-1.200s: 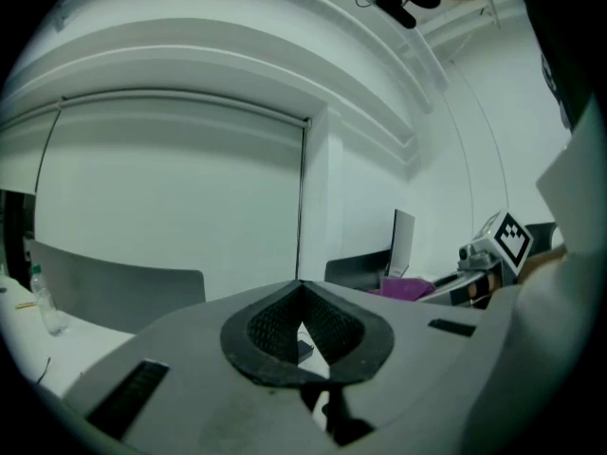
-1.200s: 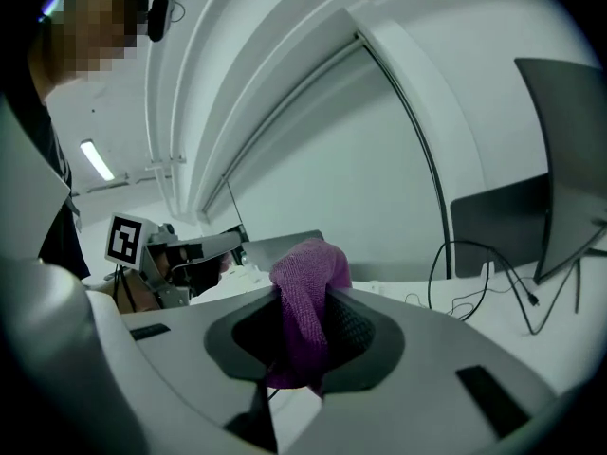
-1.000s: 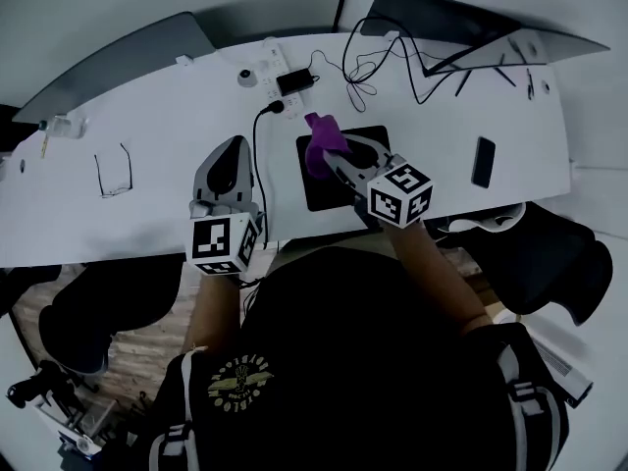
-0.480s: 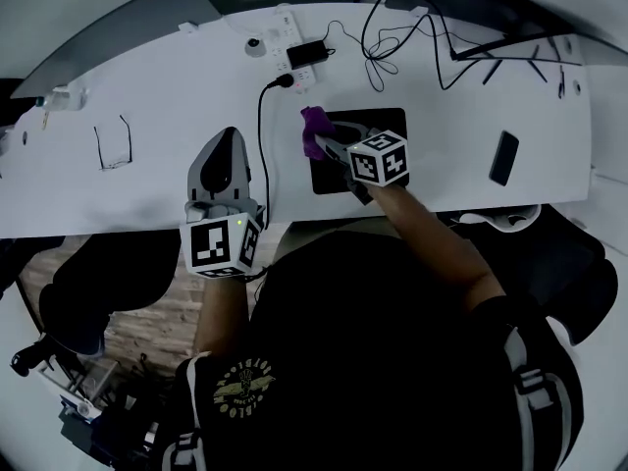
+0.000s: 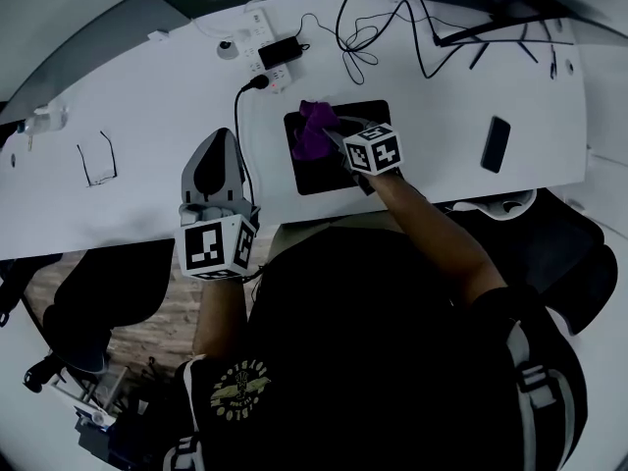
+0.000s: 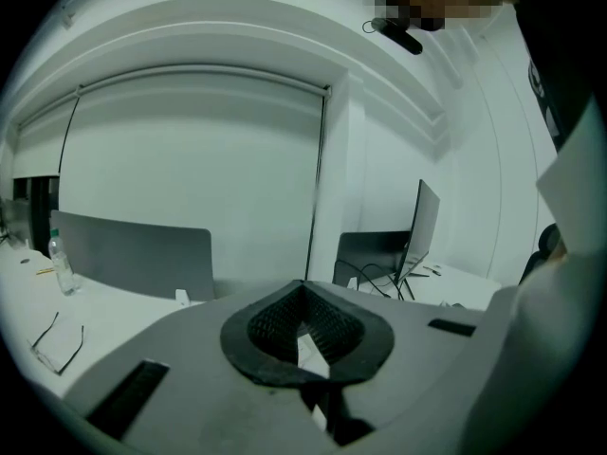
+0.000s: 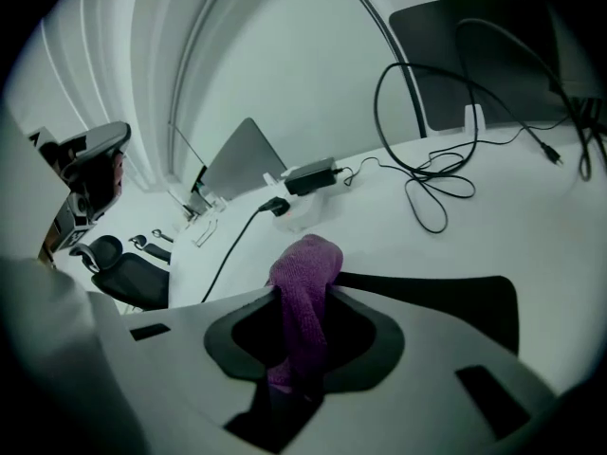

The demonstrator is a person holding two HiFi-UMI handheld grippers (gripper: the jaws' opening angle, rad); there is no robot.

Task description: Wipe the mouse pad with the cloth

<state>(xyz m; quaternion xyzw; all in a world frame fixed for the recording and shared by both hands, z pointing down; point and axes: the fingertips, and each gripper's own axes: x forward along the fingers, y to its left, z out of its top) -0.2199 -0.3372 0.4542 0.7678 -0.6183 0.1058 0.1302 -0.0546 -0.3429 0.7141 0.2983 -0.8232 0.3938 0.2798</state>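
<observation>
We see a long white table that goes from left to right. A flat black square mouse pad lies on the middle of it, close to the near edge. In the right gripper view the same pad shows just past the jaws.

The left gripper is over the near part of the table, left of the pad and apart from it. In its own view the left gripper has its jaws pressed together at the tips, and nothing is between them.

The right gripper reaches over the pad from the near side. Its jaws are squeezed on a fluffy purple cloth. In its own view the right gripper pinches the cloth, and the top of the cloth sticks out past the tips. The cloth is over the far left part of the pad.

A thin black phone lies on the table to the right of the pad. A thin black cable runs between the left gripper and the pad. A pair of glasses lies well to the left.
</observation>
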